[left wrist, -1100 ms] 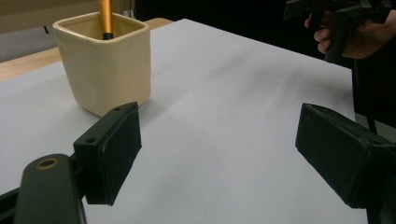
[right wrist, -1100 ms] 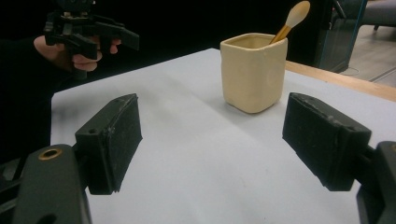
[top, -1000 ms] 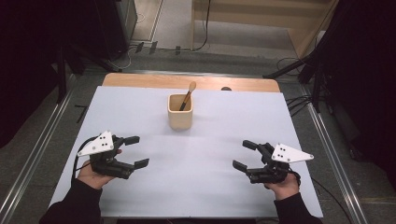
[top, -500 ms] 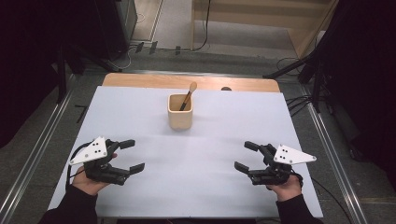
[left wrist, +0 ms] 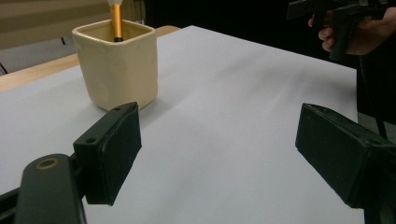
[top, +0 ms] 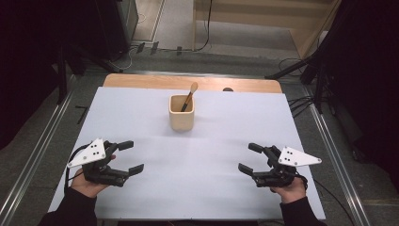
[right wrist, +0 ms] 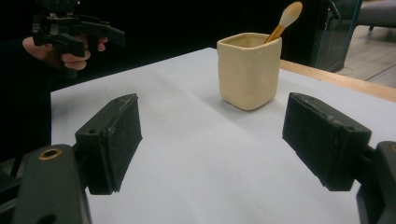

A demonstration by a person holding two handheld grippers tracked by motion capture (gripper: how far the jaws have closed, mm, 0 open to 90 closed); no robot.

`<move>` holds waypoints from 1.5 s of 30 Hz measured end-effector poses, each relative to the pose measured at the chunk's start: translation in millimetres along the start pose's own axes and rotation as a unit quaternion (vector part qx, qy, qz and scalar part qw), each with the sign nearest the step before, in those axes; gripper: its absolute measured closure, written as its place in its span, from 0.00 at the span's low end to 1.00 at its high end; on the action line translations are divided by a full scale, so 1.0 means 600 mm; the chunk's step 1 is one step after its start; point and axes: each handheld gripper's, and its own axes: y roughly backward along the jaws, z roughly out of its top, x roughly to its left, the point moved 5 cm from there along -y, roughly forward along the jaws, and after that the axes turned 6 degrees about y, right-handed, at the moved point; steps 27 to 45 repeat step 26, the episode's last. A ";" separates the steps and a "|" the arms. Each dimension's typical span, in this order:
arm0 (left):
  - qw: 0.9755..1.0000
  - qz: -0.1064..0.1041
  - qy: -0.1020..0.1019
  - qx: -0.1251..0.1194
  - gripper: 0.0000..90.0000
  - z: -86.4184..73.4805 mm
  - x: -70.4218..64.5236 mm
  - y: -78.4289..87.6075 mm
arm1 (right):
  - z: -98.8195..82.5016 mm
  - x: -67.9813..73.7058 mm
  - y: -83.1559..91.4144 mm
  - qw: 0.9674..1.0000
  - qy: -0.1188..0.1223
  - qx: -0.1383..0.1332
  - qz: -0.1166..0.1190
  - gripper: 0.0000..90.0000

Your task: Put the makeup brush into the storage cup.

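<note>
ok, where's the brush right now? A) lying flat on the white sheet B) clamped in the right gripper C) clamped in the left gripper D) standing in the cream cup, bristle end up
D: the brush leans inside the cream cup with its bristle tip above the rim, while the left gripper and the right gripper both sit open and empty near the front edge.

brush (left wrist: 116, 18) – head cropped at top | lower handle – hidden inside cup (left wrist: 116, 65)

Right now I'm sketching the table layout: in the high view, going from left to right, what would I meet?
Left gripper → cup holding a brush → right gripper, all on the white table.
</note>
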 end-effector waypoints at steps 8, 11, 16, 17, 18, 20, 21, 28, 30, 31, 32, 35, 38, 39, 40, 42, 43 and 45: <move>1.000 0.001 0.003 0.002 0.17 -0.001 0.001 -0.001 | -0.001 0.000 -0.002 1.000 -0.001 0.004 0.001 0.23; 1.000 0.001 0.003 0.003 0.17 -0.002 0.001 -0.002 | -0.001 0.000 -0.002 1.000 -0.001 0.004 0.001 0.23; 1.000 0.001 0.005 0.001 0.17 -0.001 0.001 -0.001 | -0.001 0.000 -0.002 1.000 -0.002 0.003 0.001 0.23; 1.000 0.003 0.005 0.003 0.17 -0.001 0.002 -0.001 | -0.001 0.000 -0.002 1.000 -0.002 0.004 0.001 0.23; 1.000 0.003 0.005 0.003 0.17 -0.002 0.002 -0.001 | -0.001 0.000 -0.002 1.000 -0.002 0.004 0.001 0.23; 1.000 0.002 0.007 0.006 0.17 -0.003 0.001 -0.003 | -0.001 0.000 -0.002 1.000 -0.002 0.004 0.002 0.23; 1.000 0.000 0.007 0.008 0.17 -0.004 0.001 -0.004 | -0.001 0.000 -0.002 1.000 -0.002 0.004 0.002 0.23; 1.000 -0.002 0.005 0.010 0.17 -0.004 0.001 -0.005 | -0.002 -0.003 -0.003 1.000 -0.002 0.004 0.000 0.23; 1.000 -0.002 0.005 0.010 0.17 -0.004 0.001 -0.005 | -0.002 -0.003 -0.003 1.000 -0.002 0.004 0.000 0.23; 1.000 -0.002 0.005 0.010 0.17 -0.004 0.001 -0.005 | -0.002 -0.003 -0.003 1.000 -0.002 0.004 0.000 0.23; 1.000 -0.002 0.005 0.010 0.17 -0.004 0.001 -0.005 | -0.002 -0.003 -0.003 1.000 -0.002 0.004 0.000 0.23; 1.000 -0.002 0.005 0.010 0.17 -0.004 0.001 -0.005 | -0.002 -0.003 -0.003 1.000 -0.002 0.004 0.000 0.23; 1.000 -0.002 0.005 0.010 0.17 -0.004 0.001 -0.005 | -0.002 -0.003 -0.003 1.000 -0.002 0.004 0.000 0.23; 1.000 -0.002 0.005 0.010 0.17 -0.004 0.001 -0.005 | -0.002 -0.003 -0.003 1.000 -0.002 0.004 0.000 0.23; 1.000 -0.002 0.005 0.010 0.17 -0.004 0.001 -0.005 | -0.002 -0.003 -0.003 1.000 -0.002 0.004 0.000 0.23; 1.000 -0.002 0.005 0.010 0.17 -0.004 0.001 -0.005 | -0.002 -0.003 -0.003 1.000 -0.002 0.004 0.000 0.23; 1.000 -0.002 0.005 0.010 0.17 -0.004 0.001 -0.005 | -0.002 -0.003 -0.003 1.000 -0.002 0.004 0.000 0.23; 1.000 -0.002 0.005 0.010 0.17 -0.004 0.001 -0.005 | -0.002 -0.003 -0.003 1.000 -0.002 0.004 0.000 0.23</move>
